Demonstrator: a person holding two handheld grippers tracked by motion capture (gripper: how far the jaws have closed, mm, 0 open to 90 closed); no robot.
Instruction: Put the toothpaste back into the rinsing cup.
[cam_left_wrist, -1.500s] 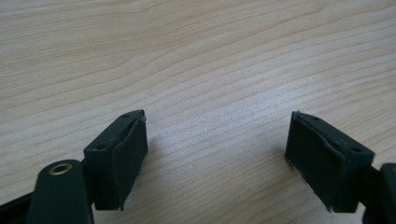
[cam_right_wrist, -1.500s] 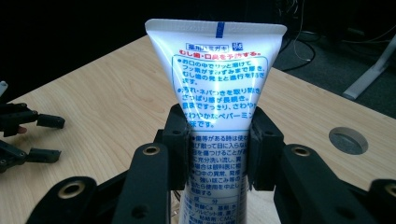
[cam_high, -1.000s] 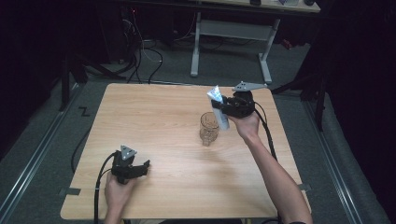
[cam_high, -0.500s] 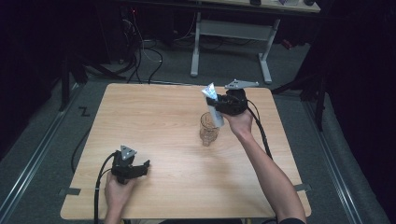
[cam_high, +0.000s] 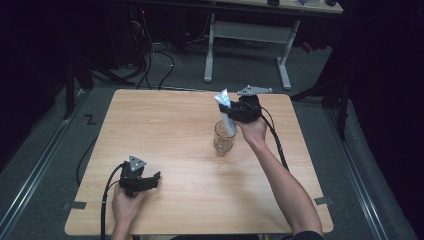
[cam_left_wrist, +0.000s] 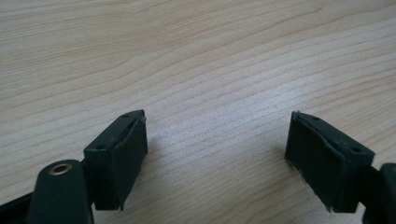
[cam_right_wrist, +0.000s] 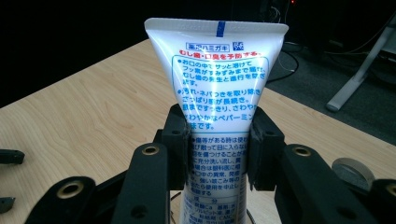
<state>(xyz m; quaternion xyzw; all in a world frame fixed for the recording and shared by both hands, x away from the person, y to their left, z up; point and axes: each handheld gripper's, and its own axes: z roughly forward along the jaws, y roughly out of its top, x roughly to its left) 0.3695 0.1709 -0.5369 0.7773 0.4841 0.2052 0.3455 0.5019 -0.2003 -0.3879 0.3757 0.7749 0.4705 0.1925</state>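
Note:
A white tube of toothpaste (cam_right_wrist: 217, 93) with blue and red print stands crimped end up between the jaws of my right gripper (cam_right_wrist: 218, 149), which is shut on it. In the high view the right gripper (cam_high: 231, 114) holds the tube (cam_high: 226, 112) over a clear glass (cam_high: 223, 138) at the table's middle right, the tube's lower end at or inside the rim. My left gripper (cam_high: 152, 180) rests near the front left of the wooden table (cam_high: 165, 125). Its jaws (cam_left_wrist: 219, 163) are open over bare wood.
A desk frame with white legs (cam_high: 247, 45) and cables (cam_high: 150, 55) stand on the grey floor beyond the far edge. A roll of tape (cam_right_wrist: 352, 170) lies by the right gripper. The left gripper's jaw tips (cam_right_wrist: 7, 179) show far off at the left.
My right gripper has shifted left with the tube and lowered it toward the glass. The left gripper has not moved.

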